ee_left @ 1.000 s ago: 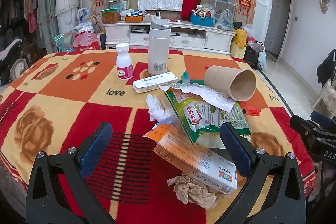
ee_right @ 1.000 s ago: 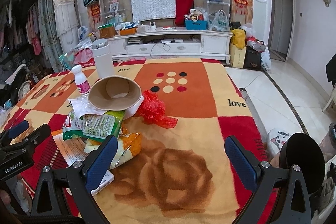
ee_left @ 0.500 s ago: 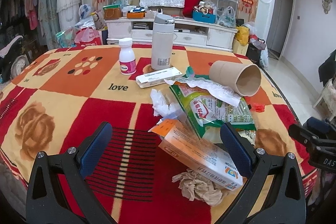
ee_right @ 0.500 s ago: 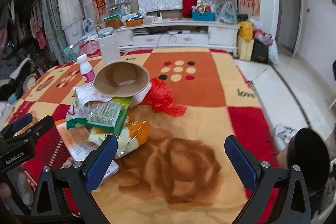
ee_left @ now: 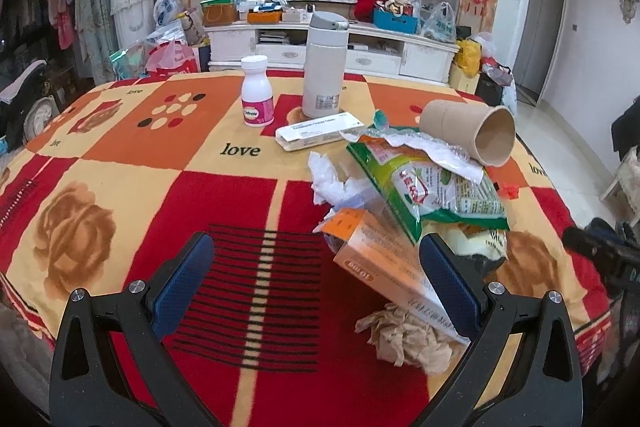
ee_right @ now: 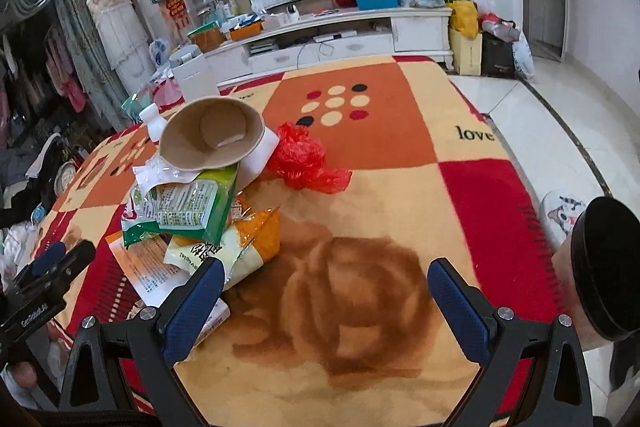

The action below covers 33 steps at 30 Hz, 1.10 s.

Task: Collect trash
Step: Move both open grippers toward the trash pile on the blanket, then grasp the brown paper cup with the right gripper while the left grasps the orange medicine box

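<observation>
A heap of trash lies on the patterned blanket (ee_left: pixel 120 187): a green snack bag (ee_left: pixel 432 187), an orange medicine box (ee_left: pixel 384 267), a crumpled brown paper (ee_left: pixel 408 339), white tissue (ee_left: pixel 328 179) and a tipped brown paper cup (ee_left: pixel 472 131). My left gripper (ee_left: pixel 316 267) is open and empty, just short of the box. In the right wrist view the cup (ee_right: pixel 212 135), green bag (ee_right: pixel 188 203), a yellow-orange bag (ee_right: pixel 240 247) and a red plastic scrap (ee_right: pixel 304 163) show. My right gripper (ee_right: pixel 326 287) is open and empty over the blanket, right of the heap.
A white thermos (ee_left: pixel 324 67), a pink-labelled pill bottle (ee_left: pixel 258 91) and a long white box (ee_left: pixel 320 135) stand behind the heap. A black round bin rim (ee_right: pixel 604 267) sits off the table's right edge. The left gripper (ee_right: pixel 44 287) shows at the right wrist view's left.
Both grippers have drawn slightly closer to the heap and tilted; the right view has rolled. Nothing on the table has moved. Both stay open.
</observation>
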{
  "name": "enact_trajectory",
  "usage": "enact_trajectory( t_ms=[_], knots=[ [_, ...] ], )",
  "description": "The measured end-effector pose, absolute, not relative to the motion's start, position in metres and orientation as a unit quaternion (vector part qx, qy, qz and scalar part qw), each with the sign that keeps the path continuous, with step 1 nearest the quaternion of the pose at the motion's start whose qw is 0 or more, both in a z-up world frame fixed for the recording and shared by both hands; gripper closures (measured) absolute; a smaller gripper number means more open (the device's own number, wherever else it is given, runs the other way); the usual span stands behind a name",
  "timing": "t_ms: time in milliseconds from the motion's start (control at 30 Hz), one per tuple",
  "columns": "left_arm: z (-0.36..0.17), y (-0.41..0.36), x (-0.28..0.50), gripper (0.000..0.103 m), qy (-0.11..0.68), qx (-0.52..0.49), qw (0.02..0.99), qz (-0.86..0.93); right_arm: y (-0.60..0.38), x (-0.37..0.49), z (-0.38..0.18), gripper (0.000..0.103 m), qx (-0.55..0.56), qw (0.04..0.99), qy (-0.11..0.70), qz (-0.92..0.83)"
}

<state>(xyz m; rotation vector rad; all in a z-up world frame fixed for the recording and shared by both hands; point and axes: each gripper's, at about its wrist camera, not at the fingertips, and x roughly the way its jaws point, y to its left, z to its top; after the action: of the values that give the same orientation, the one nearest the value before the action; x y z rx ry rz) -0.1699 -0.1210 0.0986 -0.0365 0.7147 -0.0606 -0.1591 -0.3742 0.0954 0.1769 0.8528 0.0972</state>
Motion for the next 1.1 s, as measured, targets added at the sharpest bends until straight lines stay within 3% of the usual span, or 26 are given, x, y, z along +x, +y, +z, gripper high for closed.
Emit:
enact_trajectory(
  t_ms=[367,500,700,967,1100],
  knots=[
    [0.085,-0.159,-0.17,0.001,0.384,-0.016,0.92,-0.069,-0.371,-0.155,0.1,0.002,0.064,0.91,0.407,0.052],
    [0.077,-0.172,-0.169,0.001,0.388,0.012,0.92,-0.05,-0.367,-0.144,0.123,0.002,0.06,0.915,0.392,0.075],
    [0.079,-0.145,-0.166,0.001,0.391,-0.033,0.918,-0.049,-0.34,-0.099,0.16,0.002,0.065,0.914,0.377,0.134],
    [0.07,-0.131,-0.152,0.001,0.419,-0.067,0.903,-0.066,-0.292,-0.009,0.13,0.002,0.044,0.87,0.461,0.169],
    [0.063,-0.133,-0.14,0.005,0.433,-0.083,0.894,-0.08,-0.289,-0.001,0.106,0.017,0.033,0.847,0.496,0.187]
  ],
)
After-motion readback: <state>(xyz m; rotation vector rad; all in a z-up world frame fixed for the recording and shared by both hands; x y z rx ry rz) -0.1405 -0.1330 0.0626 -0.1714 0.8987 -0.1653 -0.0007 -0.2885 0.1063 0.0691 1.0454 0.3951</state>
